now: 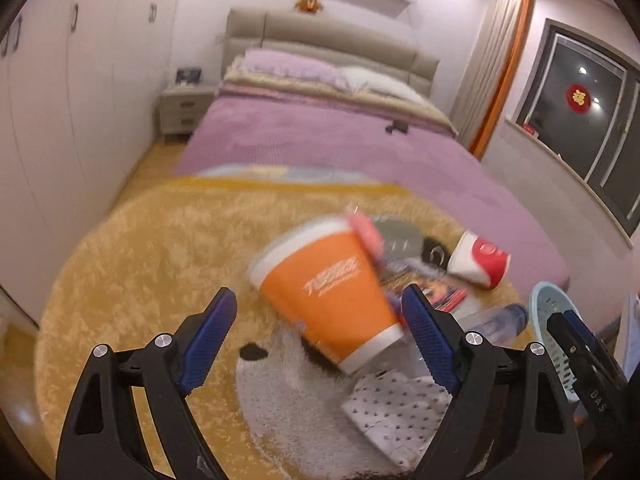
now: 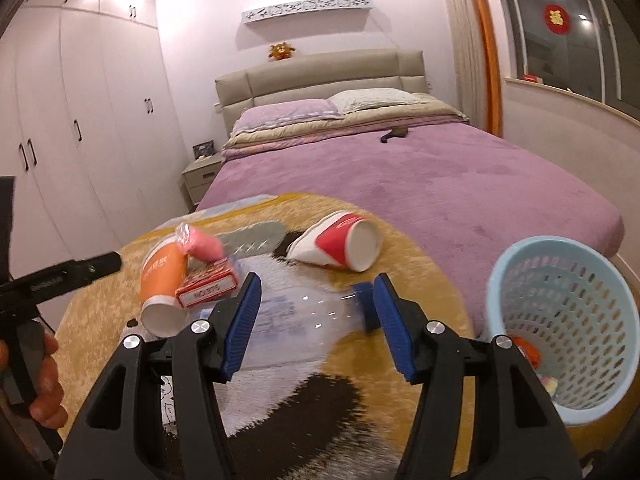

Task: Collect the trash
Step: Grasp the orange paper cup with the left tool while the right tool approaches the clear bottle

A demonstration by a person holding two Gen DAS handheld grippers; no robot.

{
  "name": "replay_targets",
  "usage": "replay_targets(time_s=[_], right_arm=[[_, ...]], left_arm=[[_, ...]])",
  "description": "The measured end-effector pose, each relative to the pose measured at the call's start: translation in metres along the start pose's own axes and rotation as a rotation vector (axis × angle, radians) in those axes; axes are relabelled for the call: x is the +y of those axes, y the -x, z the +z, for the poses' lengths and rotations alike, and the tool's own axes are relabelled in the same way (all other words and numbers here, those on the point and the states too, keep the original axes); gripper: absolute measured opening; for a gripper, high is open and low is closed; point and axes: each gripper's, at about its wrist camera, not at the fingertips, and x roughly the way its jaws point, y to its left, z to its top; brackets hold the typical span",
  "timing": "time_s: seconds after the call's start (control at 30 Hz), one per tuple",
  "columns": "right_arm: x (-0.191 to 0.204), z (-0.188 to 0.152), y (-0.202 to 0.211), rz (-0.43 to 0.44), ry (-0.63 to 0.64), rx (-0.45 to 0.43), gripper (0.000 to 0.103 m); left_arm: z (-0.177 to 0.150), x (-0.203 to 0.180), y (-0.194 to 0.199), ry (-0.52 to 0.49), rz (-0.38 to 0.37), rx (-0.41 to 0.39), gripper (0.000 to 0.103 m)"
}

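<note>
Filling most of both views, a bed point(image 2: 420, 168) with a purple cover carries a shaggy yellow blanket point(image 1: 132, 264) at its near end, and the trash lies scattered on that blanket. At the right edge stands a pale blue basket point(image 2: 560, 320), tilted toward the camera, with a few scraps inside. A clear plastic bottle point(image 2: 304, 320) with a blue cap lies on its side between the open fingers of the right claw point(image 2: 316, 324); I cannot tell whether the pads touch it, so whether it is gripped is unclear. An orange paper cup point(image 1: 332, 288) lies tipped over in front of the left claw point(image 1: 320, 336), whose jaws are spread wide and released, the cup lying beyond the tips. A red and white cup point(image 2: 340, 244) lies on its side farther back, well apart from the orange one. A small red box point(image 2: 208, 286) rests against the orange cup, with a pink wrapper point(image 2: 200, 242) just above it. A hand point(image 2: 44, 384) holding the left claw's handle shows at the left edge of the right wrist view.
</note>
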Motion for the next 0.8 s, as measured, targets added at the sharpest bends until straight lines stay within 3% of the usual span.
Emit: replay_targets(time_s=[0.13,0.23,0.37,0.57,0.8], right_arm=[[0.013,-0.009,-0.012,0.013,0.021,0.014,0.055],[0.017,-0.016,-0.022,-0.002,0.038,0.051,0.055],[0.021,-0.017,-0.021,0.018,0.071,0.036,0.057],[0.019,-0.018,-0.02,0.068,0.068,0.044,0.058],[0.026,-0.02,-0.018,0.062,0.093,0.05,0.058]], left_arm=[[-0.002,0.009,-0.022,0.051,-0.077,0.076,0.082],[-0.006,0.009,-0.035,0.078,-0.094,0.111,0.082],[-0.006,0.009,-0.052,0.125,-0.113,0.145,0.082],[-0.003,0.01,-0.07,0.134,-0.075,0.138,0.084],[0.0,0.007,-0.083,0.139,-0.042,0.162,0.083]])
